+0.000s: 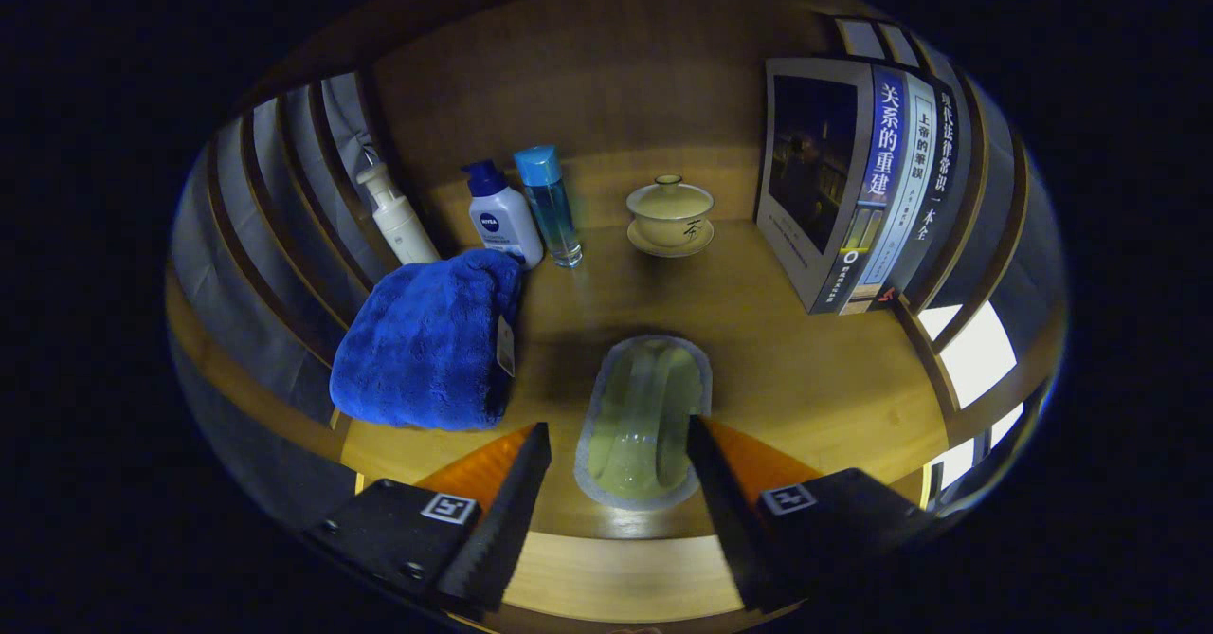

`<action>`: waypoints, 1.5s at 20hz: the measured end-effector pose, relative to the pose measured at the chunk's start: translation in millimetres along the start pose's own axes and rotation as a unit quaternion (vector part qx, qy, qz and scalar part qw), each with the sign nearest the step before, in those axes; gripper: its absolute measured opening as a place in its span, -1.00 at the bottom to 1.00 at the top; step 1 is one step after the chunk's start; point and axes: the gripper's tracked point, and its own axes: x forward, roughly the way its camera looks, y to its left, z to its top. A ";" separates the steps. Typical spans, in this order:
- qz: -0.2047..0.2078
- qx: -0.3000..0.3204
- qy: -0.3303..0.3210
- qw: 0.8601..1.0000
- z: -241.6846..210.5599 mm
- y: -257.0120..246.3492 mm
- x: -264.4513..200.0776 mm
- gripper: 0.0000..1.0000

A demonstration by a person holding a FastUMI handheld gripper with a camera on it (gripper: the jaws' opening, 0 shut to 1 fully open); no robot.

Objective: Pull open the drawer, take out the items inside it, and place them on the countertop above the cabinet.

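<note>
- Gripper: the fingers stand spread apart, pressing on nothing; one lies to each side of the near end of a pale green oblong dish.
- Pale green oblong dish: it rests flat on the wooden counter, between the fingers and reaching just ahead of them. It appears empty, though its translucent surface makes this hard to confirm.
- Step in hand, as a judgement: the dish looks like an item set down on the counter and let go of, so this is the placing stage. The alternative, a grasp about to close on it, cannot be excluded.
- Next move, as a judgement: draw the fingers straight back so that neither tip nudges the dish, then go down to the drawer for anything left inside.
- Blue towel: folded in a heap just beside the dish, ahead of the left finger.
- Three bottles stand upright beyond the towel: a white pump bottle, a white bottle with a dark cap and a clear blue bottle.
- Lidded tea bowl: it sits on its saucer; the lid hides its contents.
- Books: upright, well apart from the dish.
</note>
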 end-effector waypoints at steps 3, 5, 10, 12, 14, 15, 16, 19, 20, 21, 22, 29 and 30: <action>-0.010 0.001 -0.016 1.000 6.2 -4.9 -7.6 0.98; -0.010 -0.002 -0.033 0.999 11.1 -3.3 -16.8 0.99; 0.014 -0.020 -0.097 0.995 22.9 14.2 -49.9 0.98; 0.019 -0.033 -0.121 0.992 26.0 20.2 -66.7 0.98; 0.027 -0.043 -0.154 0.987 30.4 28.4 -86.6 0.98; 0.031 -0.044 -0.171 0.984 31.3 32.8 -97.1 0.98; 0.035 -0.045 -0.188 0.980 31.5 36.2 -109.2 0.98; 0.053 -0.051 -0.234 0.969 28.8 43.1 -144.4 0.97; 0.057 -0.051 -0.244 0.967 23.4 45.0 -154.3 0.97; 0.062 -0.051 -0.248 0.965 16.4 50.6 -159.3 0.97; 0.069 -0.052 -0.252 0.964 7.6 55.2 -167.6 0.97; 0.091 -0.075 -0.282 0.952 -63.6 78.3 -212.4 0.97; 0.091 -0.077 -0.281 0.952 -72.2 80.3 -219.0 0.97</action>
